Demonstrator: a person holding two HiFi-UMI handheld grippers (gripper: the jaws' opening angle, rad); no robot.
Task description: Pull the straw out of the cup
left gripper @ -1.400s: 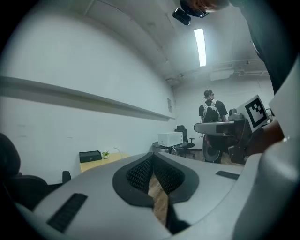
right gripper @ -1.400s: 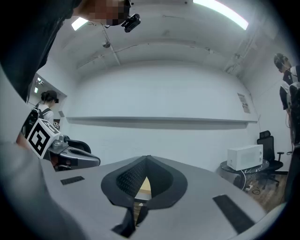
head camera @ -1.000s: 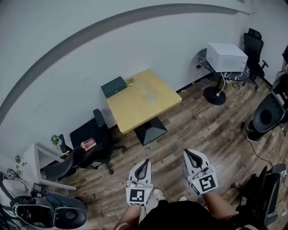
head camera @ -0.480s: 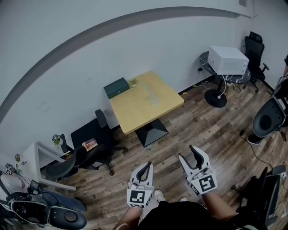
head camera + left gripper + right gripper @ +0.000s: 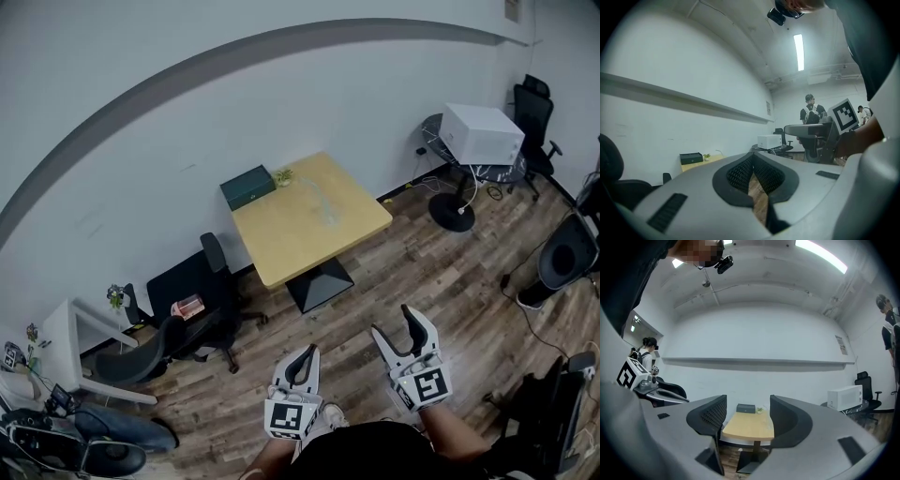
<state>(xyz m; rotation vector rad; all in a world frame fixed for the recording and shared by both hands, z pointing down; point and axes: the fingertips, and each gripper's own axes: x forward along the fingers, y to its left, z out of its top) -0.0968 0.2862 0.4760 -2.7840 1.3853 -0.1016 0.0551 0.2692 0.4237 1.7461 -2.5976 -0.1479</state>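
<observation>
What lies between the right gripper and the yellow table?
Only bare wood floor, as the head view shows. The right gripper, its jaws just opened wider and holding nothing, faces the table.

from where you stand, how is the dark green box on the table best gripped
Probably grip the dark green box across its narrower width, coming down from above: it lies flat and low at the table's far edge, close to the wall, with a small plant at one end. From this far, finer shape is unclear.
</observation>
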